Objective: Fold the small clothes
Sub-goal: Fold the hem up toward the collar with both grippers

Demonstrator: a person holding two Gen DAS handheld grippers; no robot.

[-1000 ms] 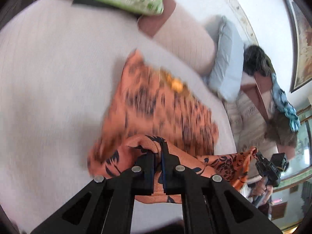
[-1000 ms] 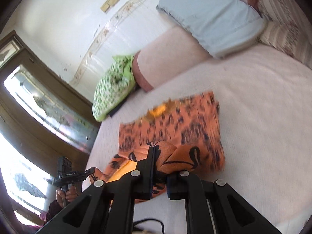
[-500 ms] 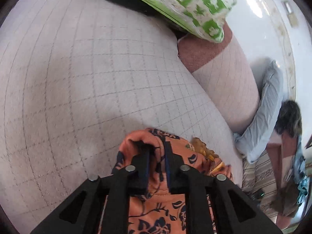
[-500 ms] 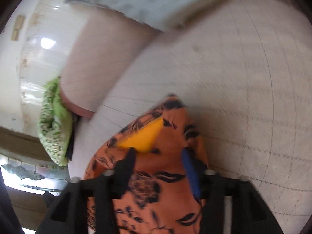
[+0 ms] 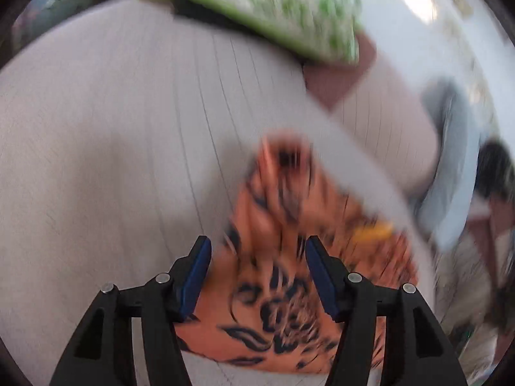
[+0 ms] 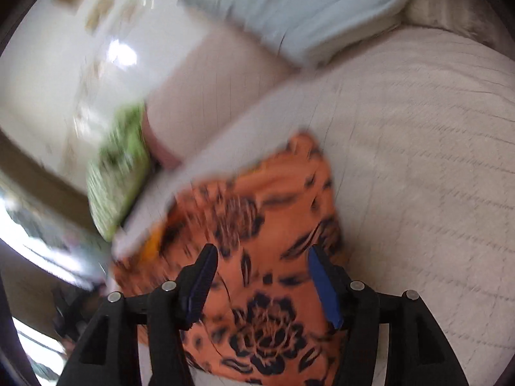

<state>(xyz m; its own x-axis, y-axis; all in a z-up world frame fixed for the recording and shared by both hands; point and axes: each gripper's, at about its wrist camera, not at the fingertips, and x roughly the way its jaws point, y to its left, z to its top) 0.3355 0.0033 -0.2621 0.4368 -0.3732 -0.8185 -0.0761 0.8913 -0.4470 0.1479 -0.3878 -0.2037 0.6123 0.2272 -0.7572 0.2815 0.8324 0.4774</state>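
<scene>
An orange garment with a dark flower print (image 5: pixel 289 276) lies folded on the pale checked bed cover (image 5: pixel 112 160). It also shows in the right wrist view (image 6: pixel 257 231). A yellow inner patch (image 5: pixel 370 233) shows at its far edge. My left gripper (image 5: pixel 257 257) is open and empty just above the cloth, jaws wide apart. My right gripper (image 6: pixel 260 267) is open and empty over the same garment. Both views are blurred by motion.
A green patterned pillow (image 5: pixel 257 9) lies at the head of the bed, seen also in the right wrist view (image 6: pixel 122 167). A pinkish bolster (image 6: pixel 209 96) and a grey-blue pillow (image 6: pixel 289 16) lie behind the garment. Bare bed cover (image 6: pixel 418 160) spreads to the right.
Both grippers carried the garment's near edge forward over the rest, then let go. Both now stand open and have pulled back above the folded cloth.
</scene>
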